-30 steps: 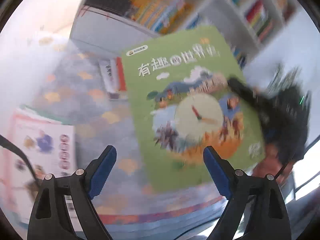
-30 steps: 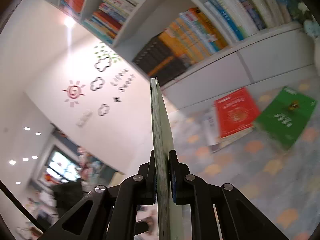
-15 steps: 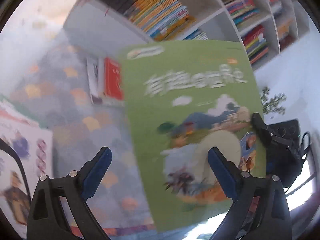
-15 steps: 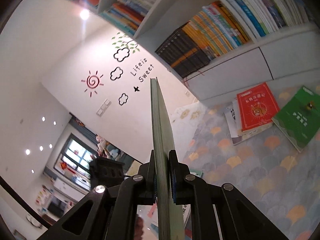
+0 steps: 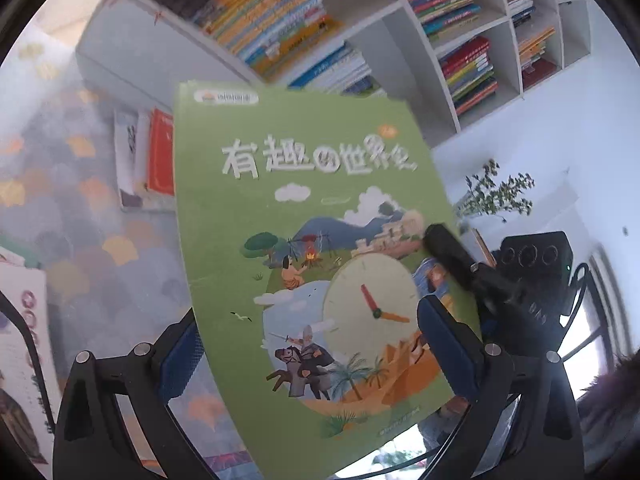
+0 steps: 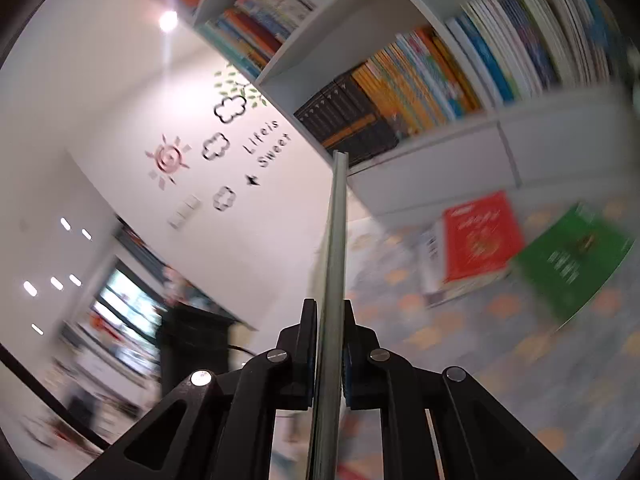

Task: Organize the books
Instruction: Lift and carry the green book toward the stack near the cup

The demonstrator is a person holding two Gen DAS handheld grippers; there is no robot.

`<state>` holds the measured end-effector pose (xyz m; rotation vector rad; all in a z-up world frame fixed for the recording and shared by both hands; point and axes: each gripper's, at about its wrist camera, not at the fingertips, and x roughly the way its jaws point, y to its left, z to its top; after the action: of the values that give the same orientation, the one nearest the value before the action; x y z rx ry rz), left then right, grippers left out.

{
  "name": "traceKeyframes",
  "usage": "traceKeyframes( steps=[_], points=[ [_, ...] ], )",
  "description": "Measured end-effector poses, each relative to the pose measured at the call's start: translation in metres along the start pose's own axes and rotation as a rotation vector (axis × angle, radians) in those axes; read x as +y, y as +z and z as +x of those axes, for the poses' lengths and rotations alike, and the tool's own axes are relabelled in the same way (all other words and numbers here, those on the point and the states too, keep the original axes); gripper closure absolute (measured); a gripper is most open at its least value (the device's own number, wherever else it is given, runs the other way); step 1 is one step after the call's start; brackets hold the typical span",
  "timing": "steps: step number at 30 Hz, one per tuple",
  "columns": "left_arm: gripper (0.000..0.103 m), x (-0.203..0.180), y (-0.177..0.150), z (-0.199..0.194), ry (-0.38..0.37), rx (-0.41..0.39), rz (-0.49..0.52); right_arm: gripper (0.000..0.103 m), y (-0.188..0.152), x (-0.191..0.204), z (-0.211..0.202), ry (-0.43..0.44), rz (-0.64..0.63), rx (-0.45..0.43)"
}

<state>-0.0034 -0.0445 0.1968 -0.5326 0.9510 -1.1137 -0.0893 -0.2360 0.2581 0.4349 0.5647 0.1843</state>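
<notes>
A light green picture book (image 5: 304, 216) with a clock on its cover stands upright in the air in front of the bookshelf (image 5: 404, 12). My right gripper (image 6: 329, 344) is shut on it, and in the right wrist view I see the book (image 6: 335, 248) edge on between the pads. In the left wrist view the right gripper's black finger (image 5: 450, 256) lies across the cover's right edge. My left gripper (image 5: 310, 356) stands open and wide. The book's lower part slants between its jaws, with the left pad behind the cover and the right pad in front. Neither pad presses on it.
On the patterned mat (image 5: 80, 240) lies a red book (image 6: 478, 236) on a white one, with a dark green book (image 6: 572, 256) beside it. A white and pink book (image 5: 20, 340) lies at the near left. The shelves are packed with books. A plant (image 5: 496, 192) stands at the right.
The left view has tipped up toward the shelves, and the green book now reaches down between the left jaws, which have spread a little. The right gripper has rolled with the book still in it.
</notes>
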Motion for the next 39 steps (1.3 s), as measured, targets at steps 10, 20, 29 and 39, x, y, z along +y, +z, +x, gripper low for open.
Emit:
traceKeyframes(
  steps=[10,20,29,39],
  points=[
    [0.005,-0.01,-0.019,-0.061,0.267,0.05,0.197,0.086,-0.023,0.052,0.023,-0.108,-0.203,0.064],
    [0.005,0.011,-0.038,-0.134,0.417,0.092,0.226,0.071,-0.085,0.124,0.07,-0.147,-0.295,0.141],
    [0.005,0.078,-0.042,-0.151,0.498,0.183,0.159,0.068,-0.124,0.147,0.124,-0.142,-0.263,0.22],
    [0.01,0.16,-0.049,-0.117,0.612,0.352,0.103,0.068,-0.179,0.118,0.208,-0.258,-0.182,0.345]
  ],
)
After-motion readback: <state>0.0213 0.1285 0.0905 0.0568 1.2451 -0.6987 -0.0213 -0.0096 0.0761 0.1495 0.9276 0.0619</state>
